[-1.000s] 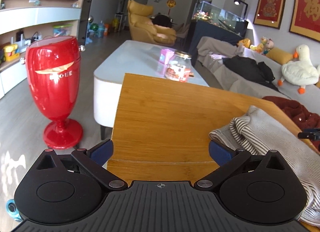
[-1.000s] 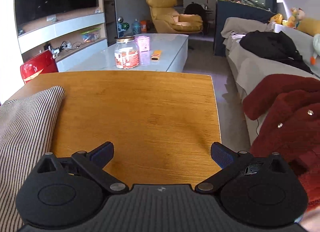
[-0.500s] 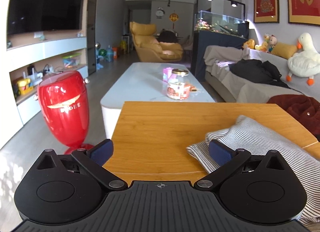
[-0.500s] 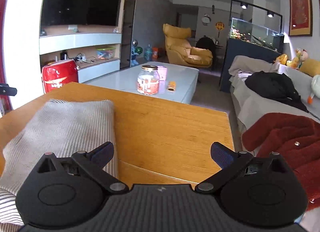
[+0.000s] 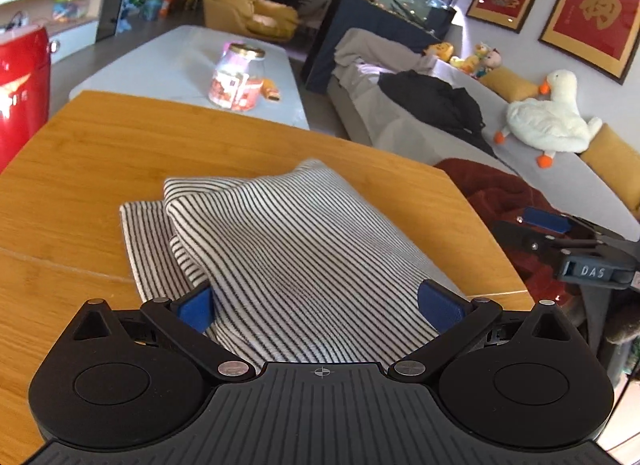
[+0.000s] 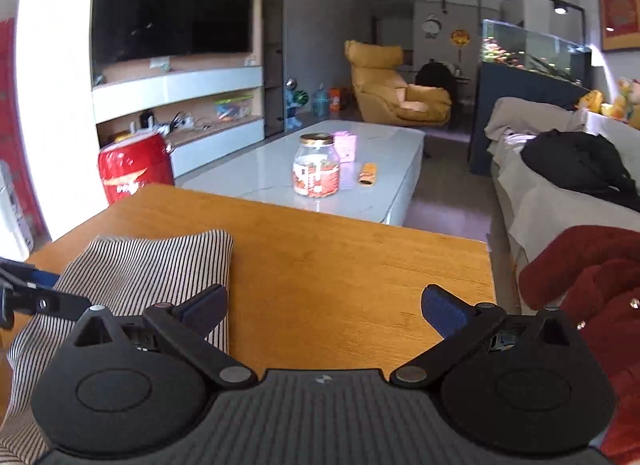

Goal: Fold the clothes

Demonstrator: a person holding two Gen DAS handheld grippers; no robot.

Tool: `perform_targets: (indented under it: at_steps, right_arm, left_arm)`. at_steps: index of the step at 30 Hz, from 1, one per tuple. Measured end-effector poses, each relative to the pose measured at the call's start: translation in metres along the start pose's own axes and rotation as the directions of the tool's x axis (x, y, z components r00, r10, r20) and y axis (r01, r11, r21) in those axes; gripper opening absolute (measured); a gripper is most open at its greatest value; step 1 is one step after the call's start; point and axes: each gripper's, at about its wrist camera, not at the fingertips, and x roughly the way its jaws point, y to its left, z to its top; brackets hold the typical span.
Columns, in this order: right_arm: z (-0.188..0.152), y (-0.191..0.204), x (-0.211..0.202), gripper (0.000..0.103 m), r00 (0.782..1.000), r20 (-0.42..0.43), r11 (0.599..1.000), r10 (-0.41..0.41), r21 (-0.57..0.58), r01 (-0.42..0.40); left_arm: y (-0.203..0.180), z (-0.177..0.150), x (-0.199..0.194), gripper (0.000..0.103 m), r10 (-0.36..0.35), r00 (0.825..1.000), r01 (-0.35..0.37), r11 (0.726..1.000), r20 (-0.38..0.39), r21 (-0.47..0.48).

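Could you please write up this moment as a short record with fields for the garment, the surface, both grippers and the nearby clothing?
garment: striped cloth, folded over in layers, lying on the table
surface: wooden table
left gripper: open, fingers on either side of the striped cloth's near end
right gripper: open, over bare table, beside the cloth's right edge
nearby clothing: red fleece garment off the table's right side; black garment on the sofa

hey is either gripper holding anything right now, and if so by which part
Nothing is held. The left gripper is open over the striped garment; the right gripper is open over the wooden table.
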Motion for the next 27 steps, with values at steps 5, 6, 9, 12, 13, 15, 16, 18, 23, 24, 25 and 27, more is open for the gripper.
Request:
perform_targets:
  at_steps: [5, 6, 9, 12, 13, 15, 16, 18, 23, 24, 25, 27]
  right_arm:
    - [-0.013, 0.013, -0.001, 0.103, 0.999, 0.042, 0.998, 0.016, 0.061, -0.018]
    - [-0.017, 0.02, 0.004, 0.103, 0.999, 0.032, 0.997, 0.031, 0.072, -0.033]
    - [-0.033, 0.045, 0.024, 0.103, 0.997, -0.033, 0.99, 0.065, 0.124, -0.06]
    - [-0.035, 0.064, 0.024, 0.103, 0.999, -0.019, 0.983, 0.037, 0.179, -0.033]
    - [-0.037, 0.07, 0.023, 0.103, 1.0, -0.014, 0.984, 0.016, 0.178, -0.013]
    - [-0.041, 0.079, 0.02, 0.103, 0.999, -0.007, 0.985, -0.038, 0.169, 0.039]
    - [-0.042, 0.08, 0.019, 0.103, 0.999, -0.007, 0.982, -0.049, 0.18, 0.049]
    - [-0.045, 0.081, 0.016, 0.103, 0.998, -0.009, 0.977, -0.056, 0.207, 0.057]
    - [-0.049, 0.085, 0.004, 0.103, 0.999, -0.016, 0.995, -0.035, 0.091, 0.036]
    - [-0.051, 0.085, 0.001, 0.103, 0.999, -0.021, 0.997, -0.025, 0.07, 0.027]
    - [-0.053, 0.085, -0.002, 0.103, 1.0, -0.024, 0.999, -0.009, 0.05, 0.01]
    - [-0.057, 0.085, -0.009, 0.103, 0.999, -0.028, 1.0, 0.016, 0.015, -0.016]
  left_arm:
    - [0.003, -0.012, 0.009, 0.103, 0.005, 0.999, -0.004, 1.0, 0.052, -0.025]
    - [0.005, -0.012, 0.012, 0.103, 0.003, 0.999, -0.001, 0.999, 0.051, -0.036]
    - [0.007, 0.001, 0.023, 0.103, 0.028, 0.998, -0.027, 1.0, 0.062, -0.005]
    - [0.015, 0.017, 0.039, 0.103, 0.068, 0.995, -0.067, 0.998, 0.077, -0.017]
    - [0.019, 0.023, 0.044, 0.103, 0.082, 0.993, -0.08, 0.996, 0.08, -0.025]
    - [0.033, 0.028, 0.048, 0.103, 0.084, 0.993, -0.078, 0.994, 0.084, -0.071]
    - [0.041, 0.029, 0.048, 0.103, 0.067, 0.994, -0.058, 0.993, 0.086, -0.1]
    - [0.047, 0.031, 0.045, 0.103, 0.042, 0.995, -0.035, 0.996, 0.09, -0.081]
    - [0.042, 0.027, 0.013, 0.103, 0.137, 0.986, -0.142, 0.989, 0.095, 0.046]
    - [0.038, 0.022, 0.0, 0.103, 0.121, 0.989, -0.125, 0.991, 0.084, 0.039]
    - [0.034, 0.018, -0.013, 0.103, 0.105, 0.992, -0.107, 0.994, 0.074, 0.033]
    - [0.023, 0.006, -0.037, 0.103, 0.06, 0.996, -0.062, 0.997, 0.059, 0.041]
